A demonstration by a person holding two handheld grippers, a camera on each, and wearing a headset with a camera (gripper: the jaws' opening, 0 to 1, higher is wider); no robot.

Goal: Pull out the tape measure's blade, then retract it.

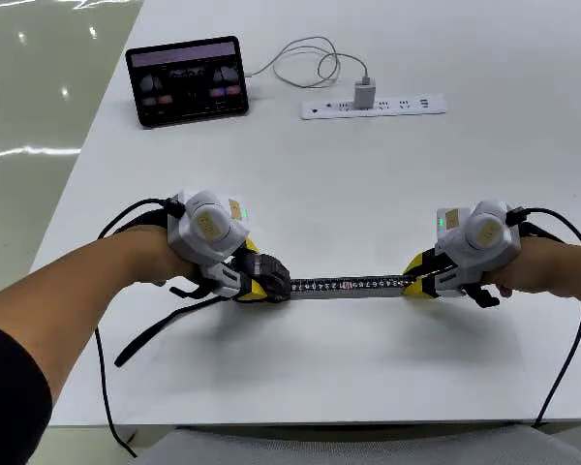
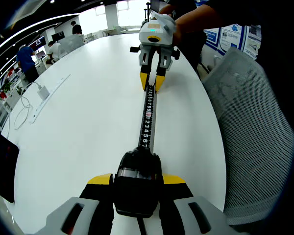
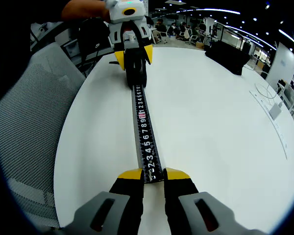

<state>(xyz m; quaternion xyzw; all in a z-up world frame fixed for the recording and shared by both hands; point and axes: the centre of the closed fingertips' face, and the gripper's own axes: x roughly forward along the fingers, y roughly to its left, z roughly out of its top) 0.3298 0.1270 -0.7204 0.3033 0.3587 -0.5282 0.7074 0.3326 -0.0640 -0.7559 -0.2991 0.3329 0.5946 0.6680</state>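
Left gripper (image 2: 137, 179) clamps the tape measure case (image 2: 137, 193), right gripper (image 3: 153, 175) pinches the blade (image 3: 143, 127) tip: apparently step 1, extension; next, ease the blade back.

Left tongs (image 1: 259, 284): yellow-tipped jaws clamped on either side of the tape measure case (image 1: 275, 279), held low and pointing across at the other pair.
Left forearm (image 1: 73, 295): bare, reaching in from the lower left, with a dark sleeve at the elbow.
Right tongs (image 1: 418, 281): jaws pinched on the end of the blade (image 1: 349, 285), facing back along it.
Right forearm (image 1: 562, 271): bare, entering from the right edge.
The two pairs are level and well apart.
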